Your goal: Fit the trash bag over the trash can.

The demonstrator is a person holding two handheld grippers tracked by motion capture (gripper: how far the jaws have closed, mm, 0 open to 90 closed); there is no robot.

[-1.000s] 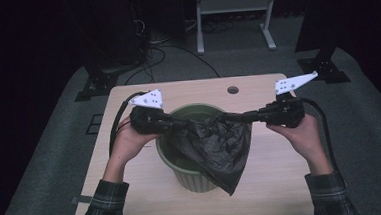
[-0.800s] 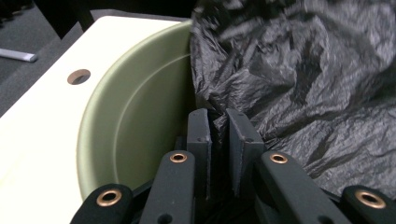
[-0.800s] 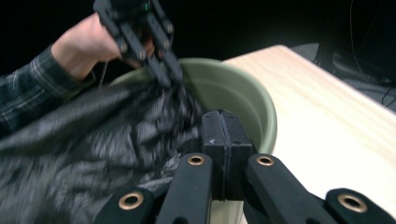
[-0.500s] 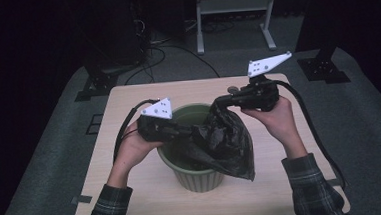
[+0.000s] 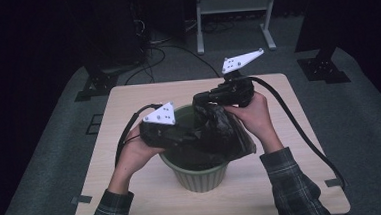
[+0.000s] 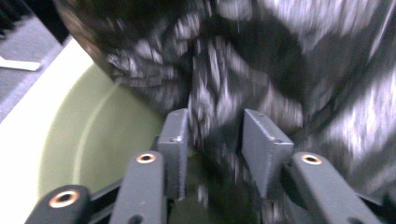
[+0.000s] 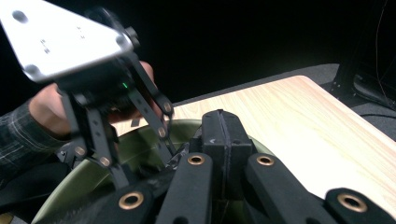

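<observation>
A person fits a black bag into a green bin on a pale wooden worktop [image 5: 128, 99], in a dark room with grey carpet.

The bin [image 5: 198, 173] stands between the two tongs. The black bag [image 5: 219, 136] drapes over its rim, stretched from one to the other. The left tongs [image 6: 215, 135] have just been opening; bag film sits loosely between the parted jaws. The right tongs [image 7: 223, 135], at the far rim, are clamped tight on the bag's edge.

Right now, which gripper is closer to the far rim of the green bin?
Right. The right gripper sits above the green bin's far rim; the left gripper hangs over its near-left side.
</observation>
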